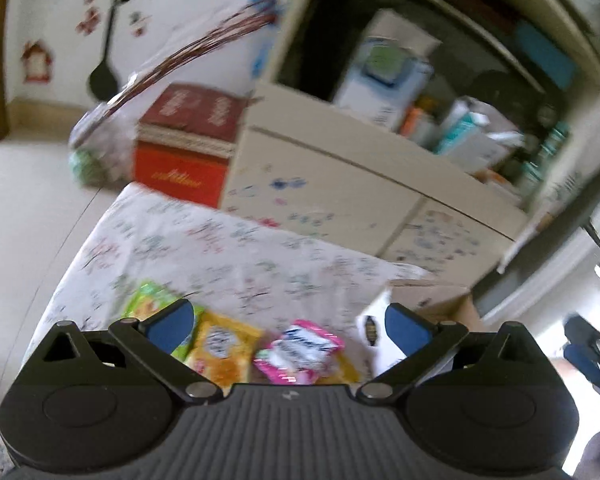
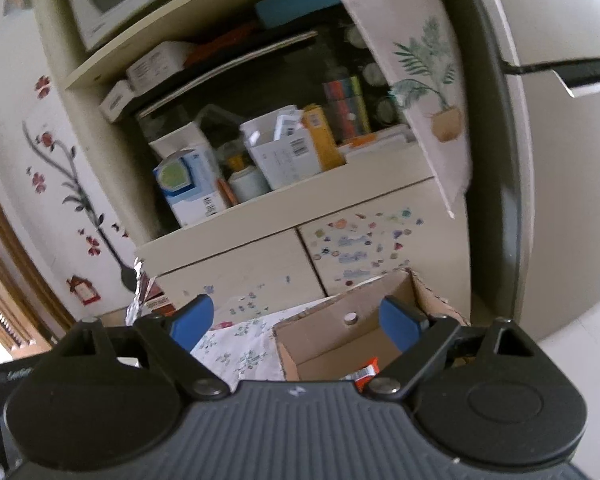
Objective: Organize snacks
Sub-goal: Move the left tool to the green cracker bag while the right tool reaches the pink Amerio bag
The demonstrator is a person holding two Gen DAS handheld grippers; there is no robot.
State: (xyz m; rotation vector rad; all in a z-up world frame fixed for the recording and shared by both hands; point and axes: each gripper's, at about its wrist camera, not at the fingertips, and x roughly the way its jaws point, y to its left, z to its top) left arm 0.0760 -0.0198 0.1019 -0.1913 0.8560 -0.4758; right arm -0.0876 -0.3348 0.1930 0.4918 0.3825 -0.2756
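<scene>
Both tools are held wide, empty: left tool (image 1: 288,330) above snack packets (image 1: 228,350); right tool (image 2: 296,322) above the cardboard box (image 2: 332,344).

Snack count: three packets, one box.
One green packet (image 1: 150,300), one yellow packet (image 1: 224,354), one pink packet (image 1: 300,354), one cardboard box (image 2: 340,332) holding one orange wrapper (image 2: 366,372).
</scene>
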